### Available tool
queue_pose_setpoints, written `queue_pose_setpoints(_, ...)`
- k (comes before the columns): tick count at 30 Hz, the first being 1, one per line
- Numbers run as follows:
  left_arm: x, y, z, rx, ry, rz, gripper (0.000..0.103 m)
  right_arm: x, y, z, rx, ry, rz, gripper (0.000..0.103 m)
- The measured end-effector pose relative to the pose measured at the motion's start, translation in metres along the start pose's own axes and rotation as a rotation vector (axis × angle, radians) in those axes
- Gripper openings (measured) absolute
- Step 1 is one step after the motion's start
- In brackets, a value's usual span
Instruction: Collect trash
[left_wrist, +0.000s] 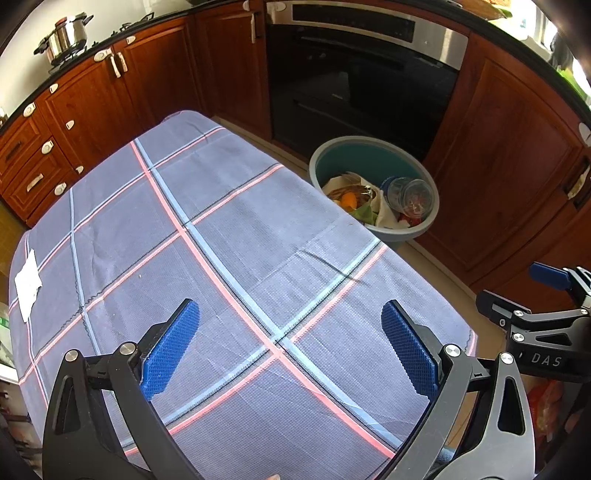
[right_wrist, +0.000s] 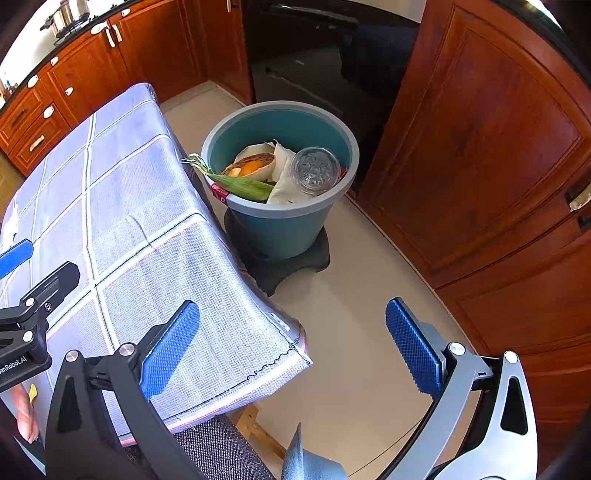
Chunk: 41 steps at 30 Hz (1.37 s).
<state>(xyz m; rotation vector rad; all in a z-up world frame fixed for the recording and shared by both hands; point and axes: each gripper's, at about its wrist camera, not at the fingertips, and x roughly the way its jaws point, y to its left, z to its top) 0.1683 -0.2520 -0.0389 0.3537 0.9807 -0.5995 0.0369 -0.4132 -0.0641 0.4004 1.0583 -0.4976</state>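
A teal bin (right_wrist: 288, 225) stands on the floor beside the table; it also shows in the left wrist view (left_wrist: 321, 157). It holds a clear plastic bottle (right_wrist: 314, 171), crumpled paper, an orange peel (right_wrist: 249, 168) and a corn husk (right_wrist: 240, 184). A white napkin (left_wrist: 27, 284) lies at the far left edge of the blue checked tablecloth (left_wrist: 229, 258). My left gripper (left_wrist: 290, 343) is open and empty above the table. My right gripper (right_wrist: 291, 343) is open and empty above the table's corner and the floor.
Wooden cabinets (left_wrist: 509, 155) and a black oven (left_wrist: 354, 85) line the back. A steel pot (left_wrist: 68, 35) sits on the stove. The bin rests on a black base (right_wrist: 291, 266). A grey chair seat (right_wrist: 218, 454) is below the table corner.
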Motion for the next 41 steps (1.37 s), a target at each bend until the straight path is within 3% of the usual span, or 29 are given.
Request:
queue_pose_setpoints(17,0.0,-0.0014,-0.0017,-0.003,-0.001,0.008,0.099,0.0007,0.0026,-0.0022,-0.004,0.003,-0.002,0.097)
queue_pose_setpoints(23,-0.002,0.0016,-0.0027,-0.013,-0.014,-0.034,0.099,0.0007,0.0024,-0.0015,-0.006,0.005,-0.002,0.097)
queue_pose_setpoints(41,-0.0017,-0.0031,-0.0019,-0.001,-0.001,0.025,0.099,-0.0004,0.0005,0.0032,-0.013,-0.002,-0.006,0.097)
